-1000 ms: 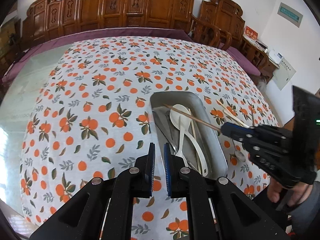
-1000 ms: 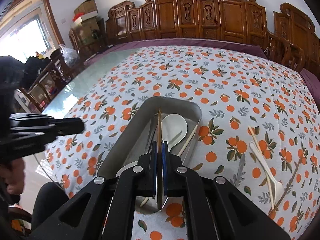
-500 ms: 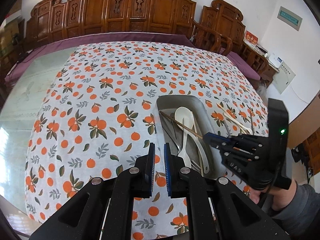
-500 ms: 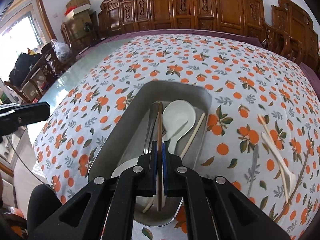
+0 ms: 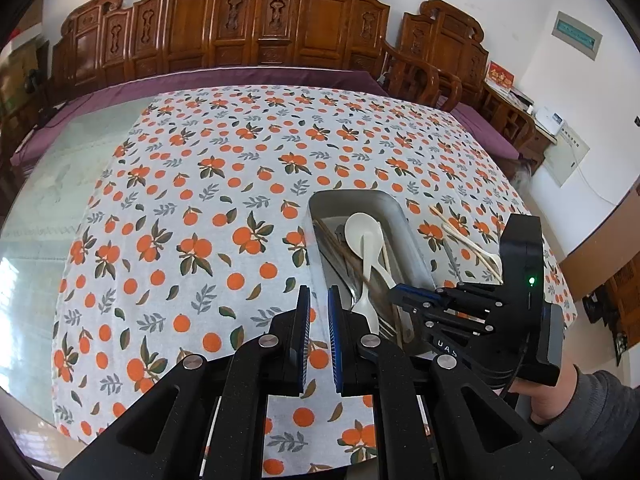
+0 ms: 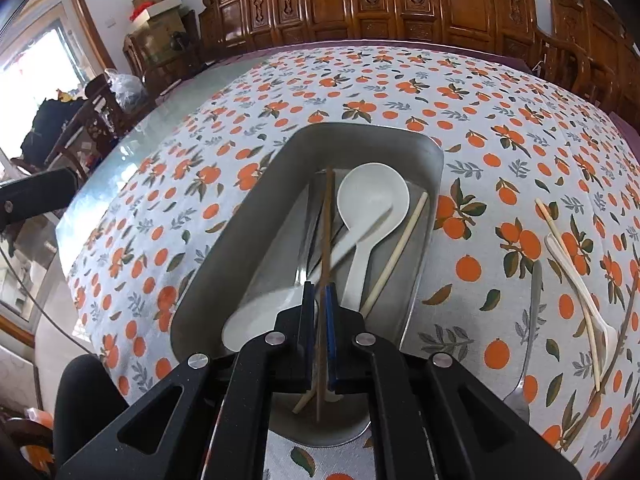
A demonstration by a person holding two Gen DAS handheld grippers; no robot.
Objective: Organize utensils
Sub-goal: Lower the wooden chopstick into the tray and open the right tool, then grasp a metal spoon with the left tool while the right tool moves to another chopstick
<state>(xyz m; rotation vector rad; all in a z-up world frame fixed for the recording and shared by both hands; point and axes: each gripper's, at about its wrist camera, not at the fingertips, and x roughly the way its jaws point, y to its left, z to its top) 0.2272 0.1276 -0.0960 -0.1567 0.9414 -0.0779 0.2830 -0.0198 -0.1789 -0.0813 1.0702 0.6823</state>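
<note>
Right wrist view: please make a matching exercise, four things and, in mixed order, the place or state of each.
Things:
1. brown chopstick
2. large white spoon
3. metal spoon
4. left gripper

States:
A. on the tablecloth, right of the tray
B. shut, holding nothing
C. lying in the tray
D. clamped in the right gripper

Pairs: 1-D, 2-C, 3-A, 4-B

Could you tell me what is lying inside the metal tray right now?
Two white spoons, a pale chopstick and the brown chopstick in the right hand-held gripper; anything beneath is hidden.
</note>
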